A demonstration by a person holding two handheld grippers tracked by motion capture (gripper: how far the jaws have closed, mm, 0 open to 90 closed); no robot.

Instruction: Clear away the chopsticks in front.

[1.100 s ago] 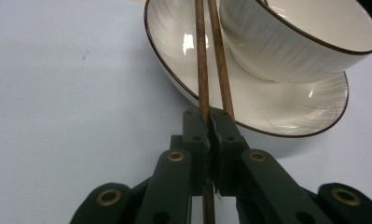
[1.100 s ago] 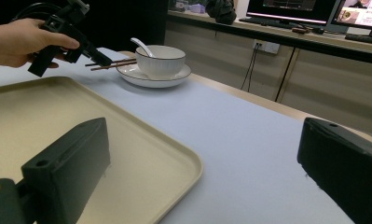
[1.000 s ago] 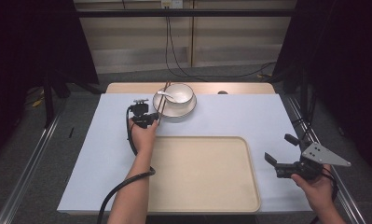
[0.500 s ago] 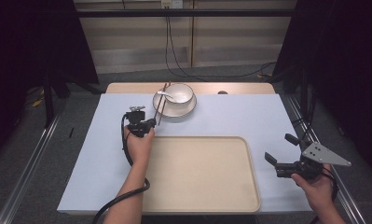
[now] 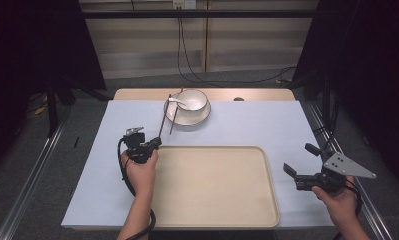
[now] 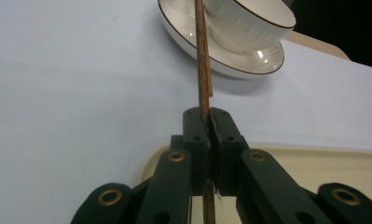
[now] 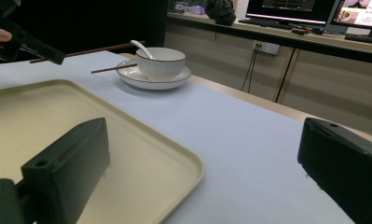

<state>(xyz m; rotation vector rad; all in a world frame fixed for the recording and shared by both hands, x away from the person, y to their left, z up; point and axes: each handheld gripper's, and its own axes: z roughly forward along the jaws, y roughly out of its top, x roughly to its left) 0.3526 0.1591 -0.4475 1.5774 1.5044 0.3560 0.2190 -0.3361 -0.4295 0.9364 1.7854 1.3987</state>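
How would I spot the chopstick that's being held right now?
Start at the white bowl on its saucer at the table's far edge. Two brown chopsticks lie by the saucer's left side. The held chopstick is the left one, its near end clamped in the left gripper; the other chopstick lies free.

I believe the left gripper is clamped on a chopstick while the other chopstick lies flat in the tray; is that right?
Not quite: the other chopstick leans on the saucer, not in the tray, as the high view shows. The left gripper is indeed clamped on a chopstick.
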